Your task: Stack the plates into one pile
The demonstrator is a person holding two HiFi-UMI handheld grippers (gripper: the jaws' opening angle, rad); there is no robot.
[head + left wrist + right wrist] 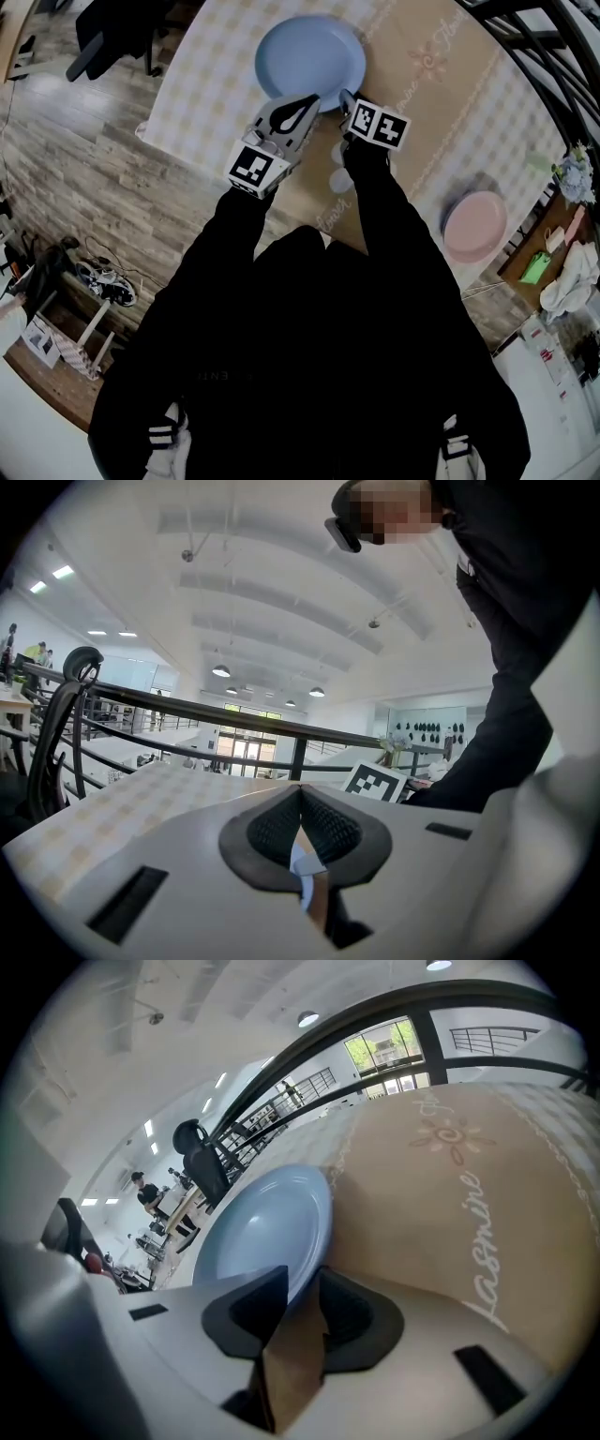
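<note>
A light blue plate (309, 56) lies on the tablecloth at the far side of the table, and a pink plate (473, 225) sits apart at the right. In the right gripper view the blue plate (262, 1232) fills the left, and my right gripper (302, 1283) stands open with the plate's near rim just at its fingertips; brown cloth shows between the pads. In the head view the right gripper (347, 99) is at the plate's near right rim. My left gripper (312, 101) hovers at the near rim too, pointing almost level. Its pads (301, 794) meet, nothing held.
The table (225, 84) wears a checked and tan cloth with printed lettering (478, 1232). A dark railing (534, 56) curves past the table's right. An office chair (112, 37) stands on the wooden floor beyond the left edge. Clutter sits on a shelf (548, 262) at the right.
</note>
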